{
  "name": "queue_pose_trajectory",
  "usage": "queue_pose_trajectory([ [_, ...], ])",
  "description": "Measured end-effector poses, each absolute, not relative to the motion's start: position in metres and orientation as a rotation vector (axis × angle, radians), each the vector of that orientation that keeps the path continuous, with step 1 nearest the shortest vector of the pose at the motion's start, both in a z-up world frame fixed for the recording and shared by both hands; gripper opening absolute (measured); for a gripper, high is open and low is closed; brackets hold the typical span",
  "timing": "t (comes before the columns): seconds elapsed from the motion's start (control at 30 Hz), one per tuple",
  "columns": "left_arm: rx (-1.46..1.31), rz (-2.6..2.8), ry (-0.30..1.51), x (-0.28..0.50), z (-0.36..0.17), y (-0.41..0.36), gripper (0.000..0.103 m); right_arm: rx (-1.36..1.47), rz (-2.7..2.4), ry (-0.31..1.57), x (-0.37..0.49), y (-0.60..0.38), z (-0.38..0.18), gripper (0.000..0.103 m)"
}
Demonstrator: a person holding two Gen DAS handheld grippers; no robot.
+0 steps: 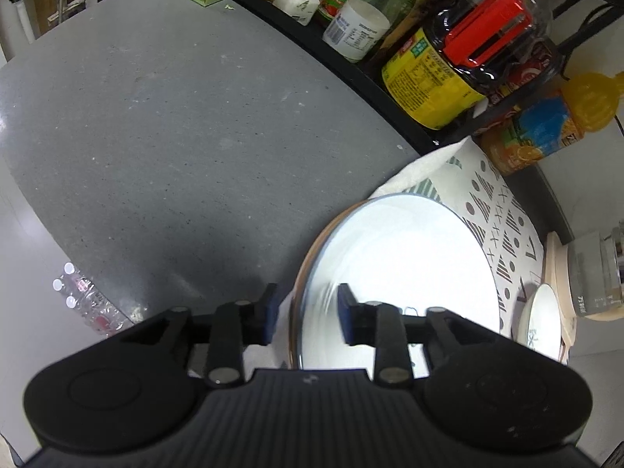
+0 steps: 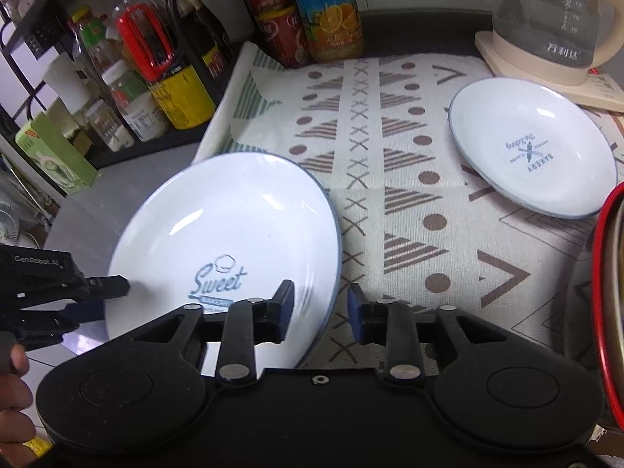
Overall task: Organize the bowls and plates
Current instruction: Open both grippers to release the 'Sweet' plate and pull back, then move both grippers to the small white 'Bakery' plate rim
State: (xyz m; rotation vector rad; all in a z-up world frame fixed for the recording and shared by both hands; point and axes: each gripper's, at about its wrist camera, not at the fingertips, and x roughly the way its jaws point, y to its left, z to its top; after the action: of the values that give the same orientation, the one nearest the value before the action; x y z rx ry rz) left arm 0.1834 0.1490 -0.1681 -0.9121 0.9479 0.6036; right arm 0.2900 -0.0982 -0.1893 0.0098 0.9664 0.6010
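White plate [image 2: 234, 234] with blue rim, "Sweet" print, both grippers' fingers [image 2: 284, 304] slack astride its edge

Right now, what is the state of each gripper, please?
Left gripper: open, the big plate's rim between its fingers, not pressed.
Right gripper: open, plate rim between its fingers, not pressed.

My two wrist cameras look steeply down past each tool, close over the desk [image 1: 156, 136], both sharing the big plate [image 2: 234, 226] and patterned cloth [image 2: 409, 136].
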Motion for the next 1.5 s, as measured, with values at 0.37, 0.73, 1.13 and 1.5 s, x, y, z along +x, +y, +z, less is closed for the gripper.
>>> queue_pose_trajectory([
  [0.37, -0.853, 0.58, 0.884, 0.164, -0.145, 0.139, 0.076, 0.084, 0.589, 0.879, 0.271, -0.11, -0.169, 0.087],
  [0.73, -0.844, 0.533, 0.809, 0.157, -0.122, 0.125, 0.083, 0.138, 0.581, 0.749, 0.251, -0.133, -0.14, 0.09],
  [1.13, -0.844, 0.462, 0.77, 0.169, -0.115, 0.1, 0.083, 0.182, 0.499, 0.683, 0.251, -0.167, -0.119, 0.09],
  [1.5, -0.838, 0.276, 0.791, 0.221, -0.105, 0.056, 0.09, 0.261, 0.389, 0.634, 0.272, -0.229, -0.098, 0.103],
])
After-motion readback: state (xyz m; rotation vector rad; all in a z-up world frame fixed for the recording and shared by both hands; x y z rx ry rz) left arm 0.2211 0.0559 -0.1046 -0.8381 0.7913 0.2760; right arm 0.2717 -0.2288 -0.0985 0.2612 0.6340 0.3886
